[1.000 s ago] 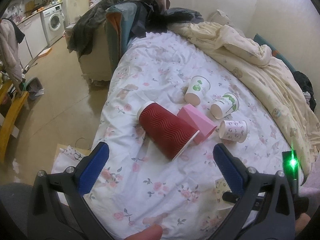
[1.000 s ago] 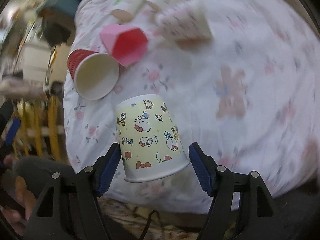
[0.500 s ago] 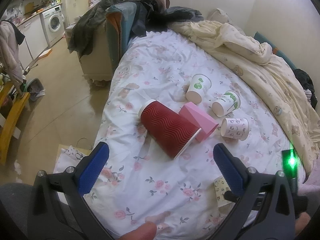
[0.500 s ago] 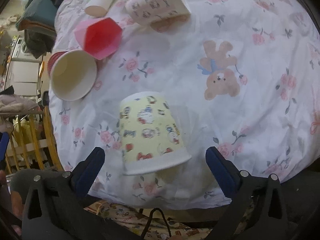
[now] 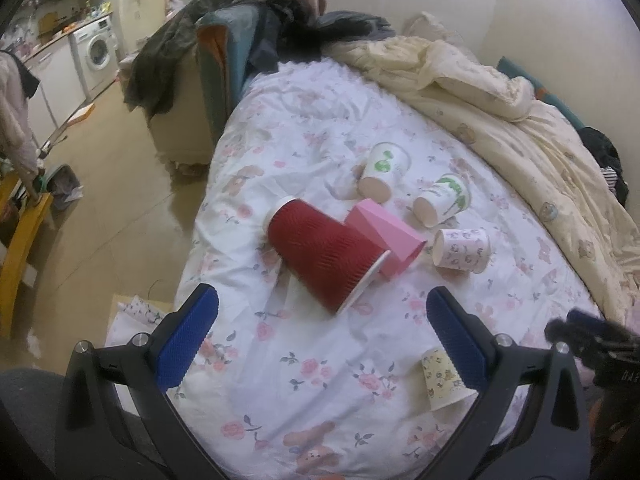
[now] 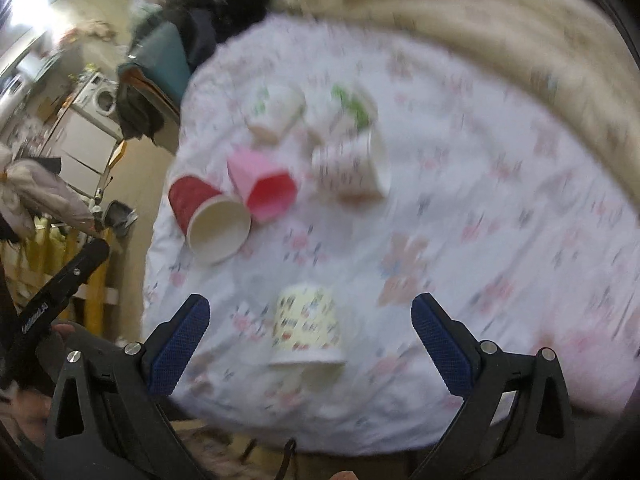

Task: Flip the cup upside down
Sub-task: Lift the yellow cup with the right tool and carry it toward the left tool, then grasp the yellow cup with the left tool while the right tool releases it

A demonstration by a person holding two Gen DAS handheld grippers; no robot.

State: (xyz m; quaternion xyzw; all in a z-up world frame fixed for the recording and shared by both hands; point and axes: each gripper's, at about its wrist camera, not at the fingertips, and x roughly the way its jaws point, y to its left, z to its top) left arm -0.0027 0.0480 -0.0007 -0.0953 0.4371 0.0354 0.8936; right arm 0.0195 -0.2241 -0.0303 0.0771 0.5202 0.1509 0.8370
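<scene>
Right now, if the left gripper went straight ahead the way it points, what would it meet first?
Probably the red cup, lying on its side on the bedsheet ahead of the open left gripper. Depth is unclear; it might touch the sheet first.

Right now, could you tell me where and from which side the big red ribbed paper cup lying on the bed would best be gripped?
Probably across the middle of the red ribbed paper cup's side wall, from above. It lies on its side on the floral bedsheet, white rim toward the grippers. The pink faceted cup sits against its far flank, so keep that finger near the rim end.
</scene>
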